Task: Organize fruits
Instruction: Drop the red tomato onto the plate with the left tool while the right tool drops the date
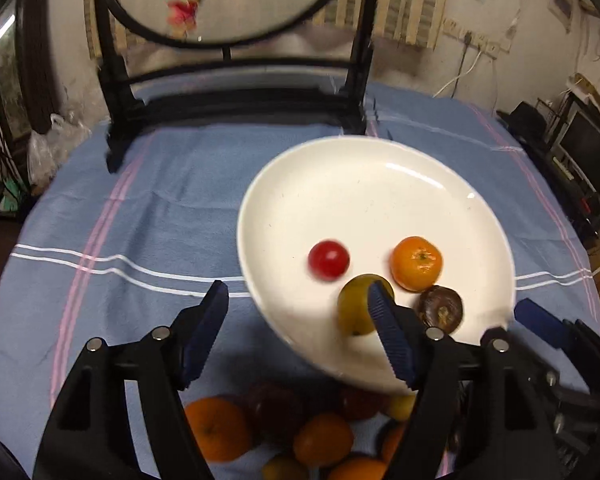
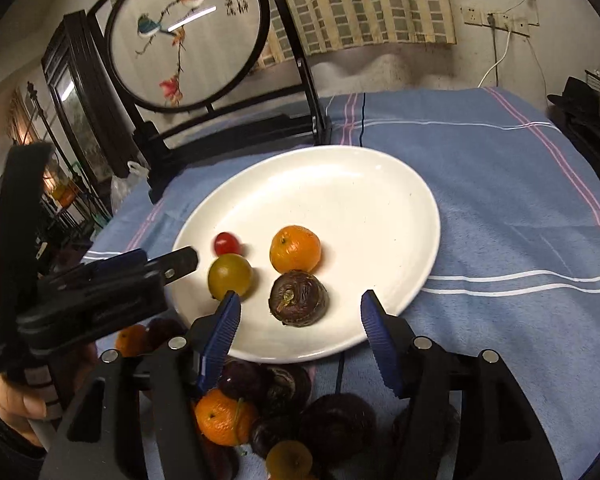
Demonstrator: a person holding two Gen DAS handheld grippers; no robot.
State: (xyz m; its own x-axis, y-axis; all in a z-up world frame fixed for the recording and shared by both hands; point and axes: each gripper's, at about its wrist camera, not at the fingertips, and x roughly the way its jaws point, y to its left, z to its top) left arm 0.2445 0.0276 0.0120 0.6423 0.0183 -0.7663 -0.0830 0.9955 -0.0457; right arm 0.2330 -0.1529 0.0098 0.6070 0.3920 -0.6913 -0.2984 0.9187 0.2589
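Note:
A white plate (image 2: 340,184) sits on the blue cloth and holds a small red fruit (image 2: 226,242), an orange (image 2: 295,249), a yellow-green fruit (image 2: 230,275) and a dark brown fruit (image 2: 299,298). The same plate (image 1: 380,184) shows in the left wrist view with the red fruit (image 1: 328,259) and orange (image 1: 416,263). My left gripper (image 1: 298,296) is open and empty over the plate's near-left rim. My right gripper (image 2: 298,306) is open and empty, its fingers on either side of the dark brown fruit, just above it. A pile of loose fruits (image 2: 260,412) lies in front of the plate.
A black-framed round embroidery screen (image 2: 188,36) stands on the table behind the plate. The blue striped cloth (image 2: 500,200) covers the table to the right. Shelves and clutter stand beyond the table's edges on both sides.

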